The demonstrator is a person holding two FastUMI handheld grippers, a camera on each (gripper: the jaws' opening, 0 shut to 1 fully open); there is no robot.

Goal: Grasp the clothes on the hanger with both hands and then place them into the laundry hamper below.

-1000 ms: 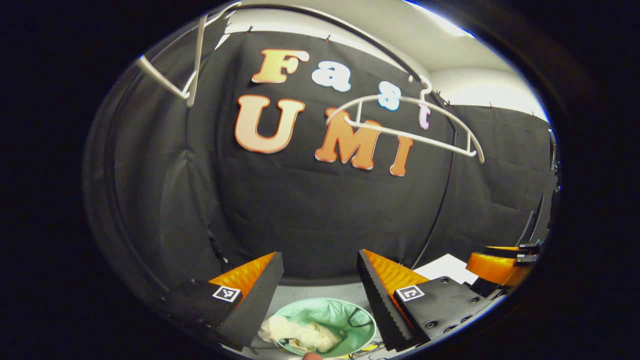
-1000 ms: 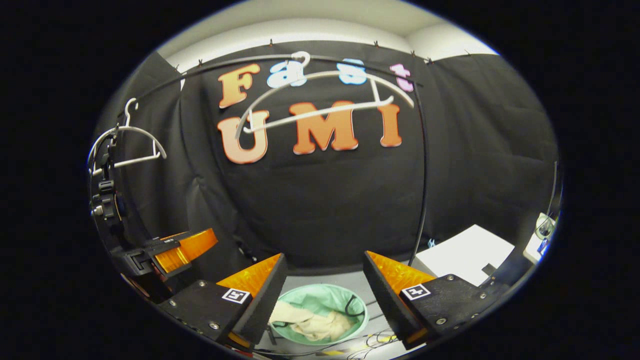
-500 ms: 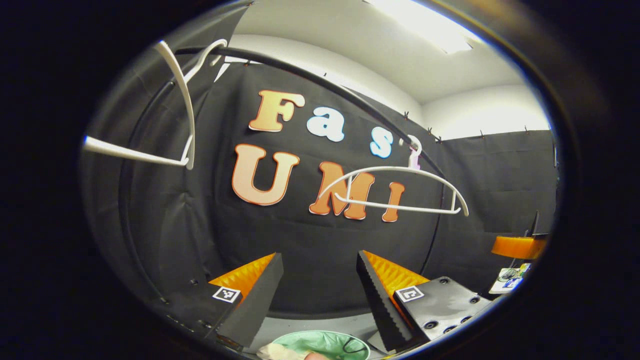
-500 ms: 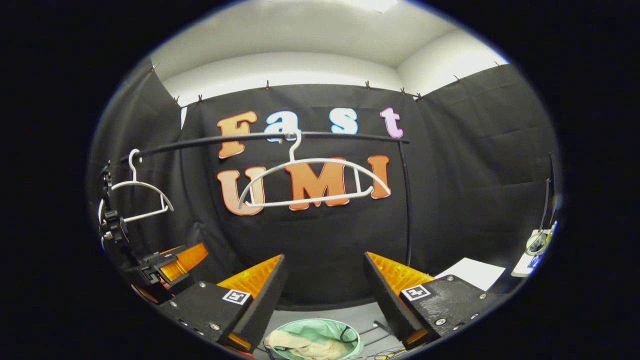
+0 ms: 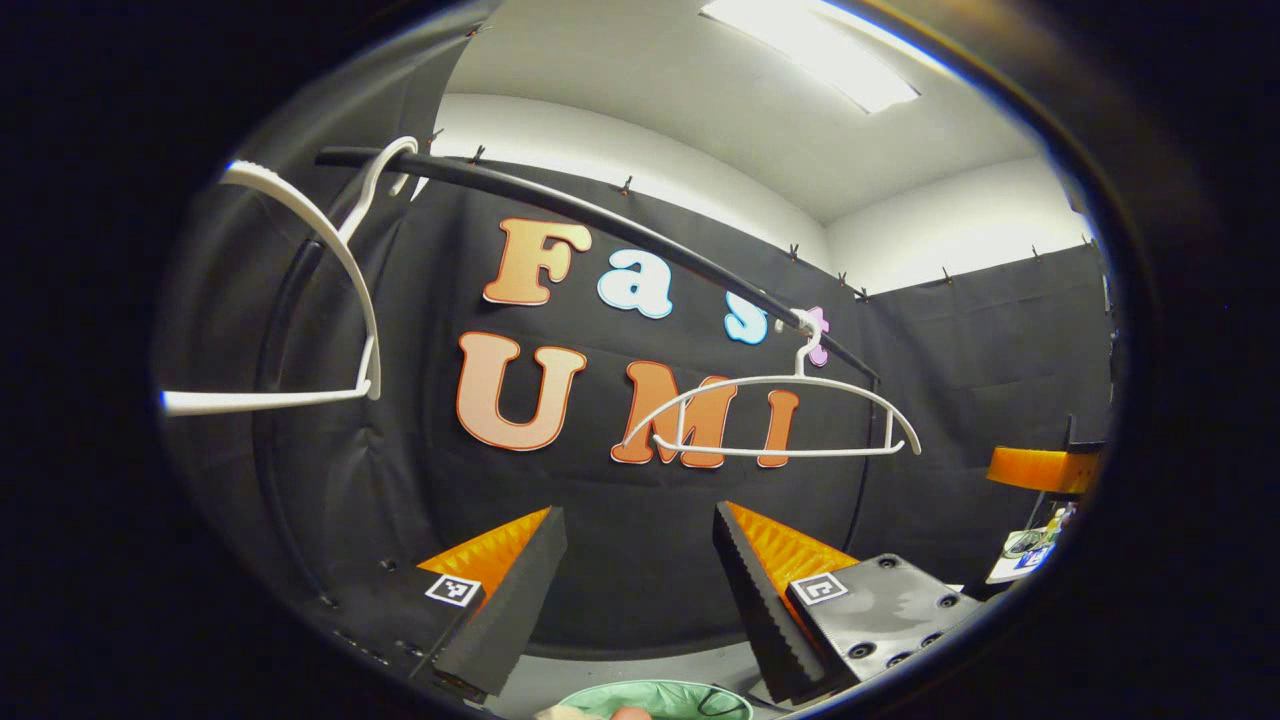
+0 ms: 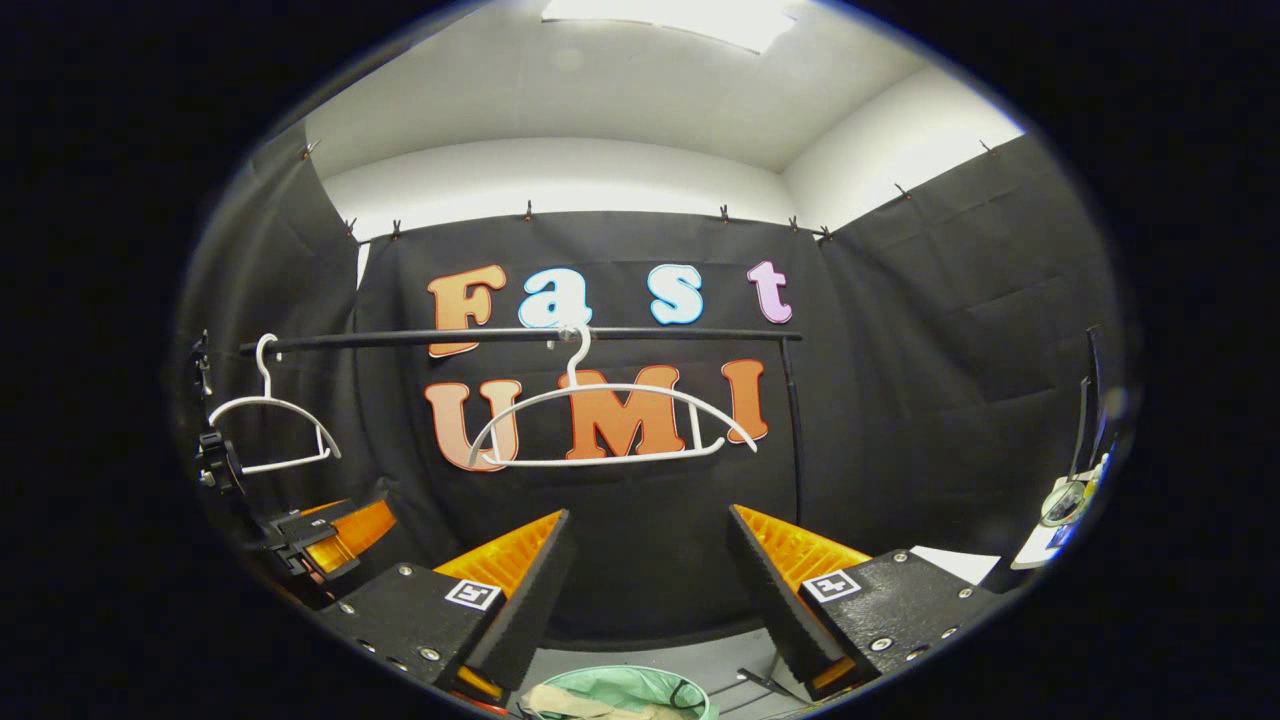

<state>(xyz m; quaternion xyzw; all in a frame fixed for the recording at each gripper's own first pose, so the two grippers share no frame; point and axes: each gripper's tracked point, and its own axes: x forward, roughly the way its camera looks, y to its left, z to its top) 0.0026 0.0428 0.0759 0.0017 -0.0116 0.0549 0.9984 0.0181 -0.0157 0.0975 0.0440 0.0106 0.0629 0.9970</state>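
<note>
Both views have tilted up over the last second: ceiling and rail (image 6: 520,338) now take the upper half, and the hamper (image 6: 625,690) has slid from a full green-lined circle to a sliver at 6 o'clock. Reads as both grippers lifting away after the drop.

Rail: black bar across the booth, carrying two bare white hangers. Centre hanger (image 6: 610,425) sits near 12 o'clock of the right gripper (image 6: 648,580); second hanger (image 6: 270,430) is at 9 o'clock. In the left gripper view the near hanger (image 5: 300,300) is at 10 o'clock, the far hanger (image 5: 770,420) at 1 o'clock of the left gripper (image 5: 640,590).

Clothes (image 6: 565,705): pale cloth inside the hamper, at its 9 o'clock rim; a scrap of it also at the bottom edge of the left gripper view (image 5: 560,712).

Grippers: both released, jaws spread wide, nothing between them.

Judgement: garment is off the hanger and in the hamper; task looks complete, hands retreating.
</note>
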